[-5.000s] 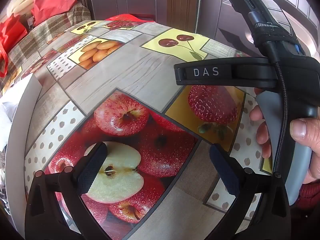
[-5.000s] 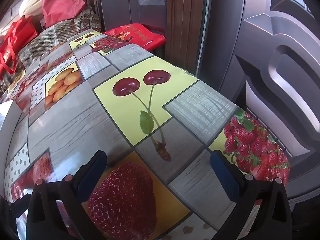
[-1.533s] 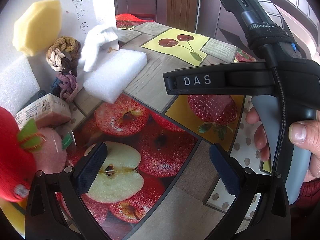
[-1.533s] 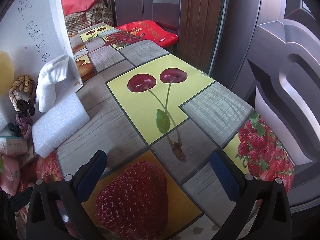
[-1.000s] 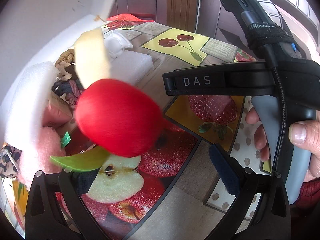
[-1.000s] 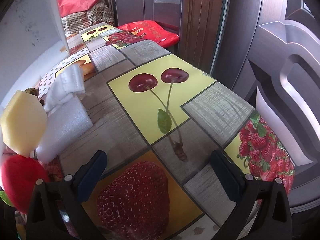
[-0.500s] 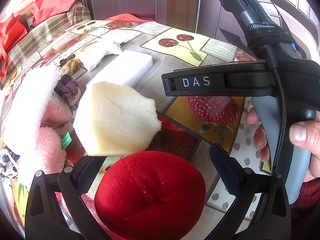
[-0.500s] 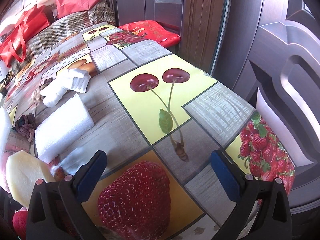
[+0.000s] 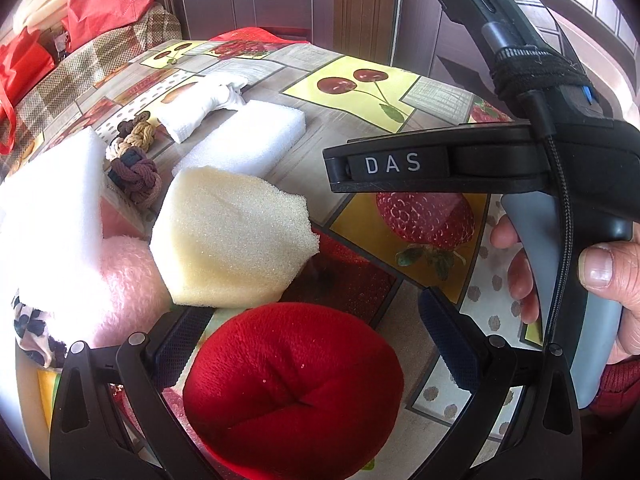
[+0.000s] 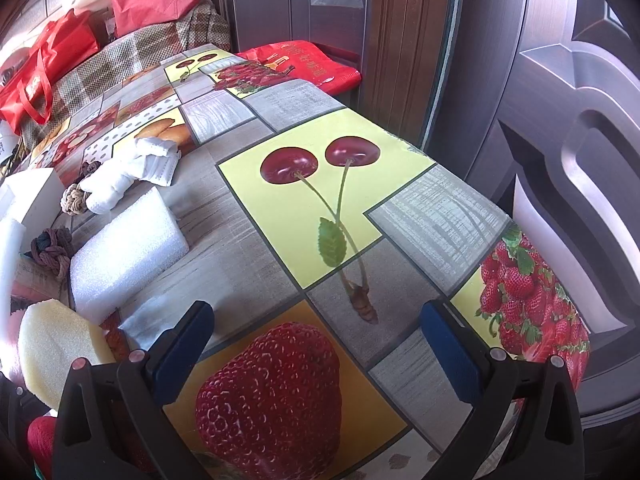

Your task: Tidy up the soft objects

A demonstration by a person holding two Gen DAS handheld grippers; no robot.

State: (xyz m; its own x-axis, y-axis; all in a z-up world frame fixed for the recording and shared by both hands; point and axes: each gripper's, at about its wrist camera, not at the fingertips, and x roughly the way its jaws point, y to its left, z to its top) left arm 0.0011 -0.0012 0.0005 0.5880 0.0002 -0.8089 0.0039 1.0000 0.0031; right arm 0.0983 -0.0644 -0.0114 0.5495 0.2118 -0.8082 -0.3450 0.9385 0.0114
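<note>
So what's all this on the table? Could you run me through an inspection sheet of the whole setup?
Surface: table under a fruit-print cloth.
Job's things: red plush ball, yellow sponge, white foam block, pink plush, knotted cords, white cloth, heaped at the left.
Clutter: nothing seen.
Grippers: left gripper open, the ball between its fingers; right gripper open, empty.
Cables: black cable down the right handle.
Surroundings: doors, red bags.

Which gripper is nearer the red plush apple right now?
Left. The left gripper is open with the red plush apple lying between its fingers. The right gripper, also open, hangs over the strawberry print, with the apple off beyond its left finger.
</note>
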